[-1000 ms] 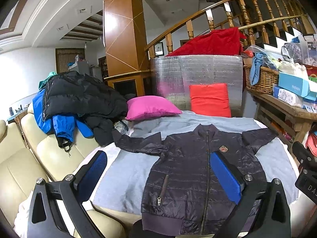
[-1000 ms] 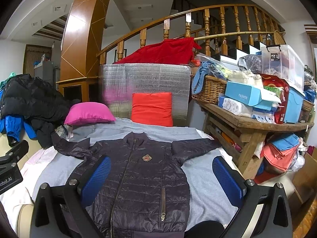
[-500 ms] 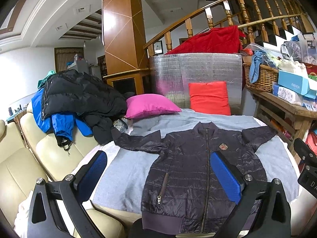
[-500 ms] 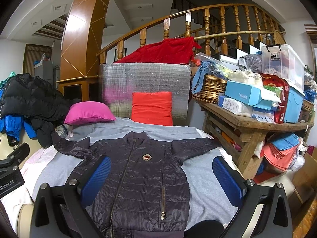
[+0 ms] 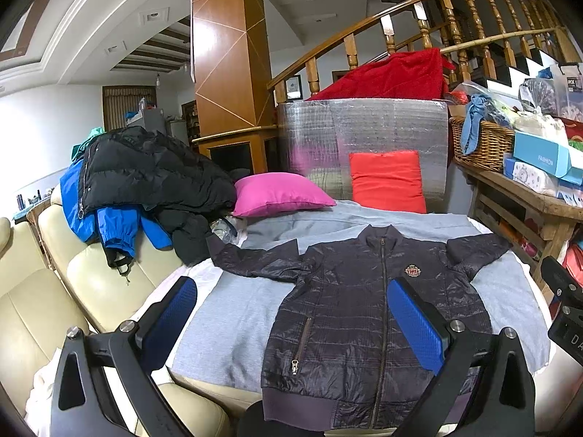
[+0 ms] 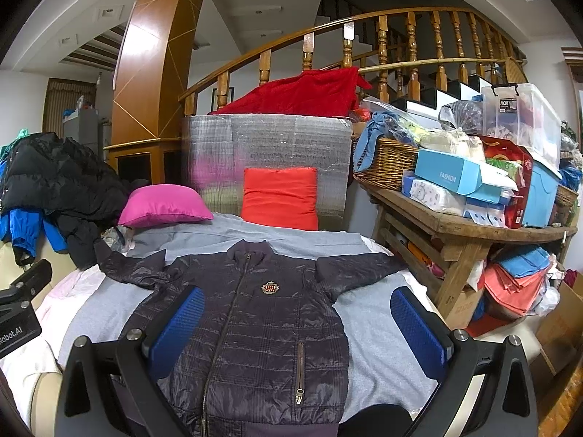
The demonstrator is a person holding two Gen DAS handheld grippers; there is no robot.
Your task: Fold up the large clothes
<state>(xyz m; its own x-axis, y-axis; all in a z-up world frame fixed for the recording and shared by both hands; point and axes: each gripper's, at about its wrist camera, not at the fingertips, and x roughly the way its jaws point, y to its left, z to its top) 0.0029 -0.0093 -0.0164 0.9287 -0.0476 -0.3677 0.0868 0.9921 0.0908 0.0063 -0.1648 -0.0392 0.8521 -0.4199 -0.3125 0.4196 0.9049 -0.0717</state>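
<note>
A dark quilted jacket (image 5: pixel 364 306) (image 6: pixel 262 324) lies flat and zipped on a grey sheet (image 5: pixel 233 313) (image 6: pixel 379 331), collar away from me, both sleeves spread outward. My left gripper (image 5: pixel 291 302) hovers above the jacket's hem on its left half, blue pads wide apart, open and holding nothing. In the right wrist view my right gripper (image 6: pixel 298 309) hangs over the jacket's right half, likewise open and empty. Each gripper's body shows at the edge of the other's view.
Black and blue coats (image 5: pixel 145 178) are piled on the cream sofa (image 5: pixel 91 284) at left. A pink cushion (image 5: pixel 280 193) and a red cushion (image 5: pixel 386 180) sit behind the jacket. A cluttered wooden bench (image 6: pixel 462 225) with a wicker basket (image 6: pixel 386 160) stands at right.
Both grippers have drifted slightly; the jacket sits a little lower and nearer in the views. Both stay open and the jacket has not moved.
</note>
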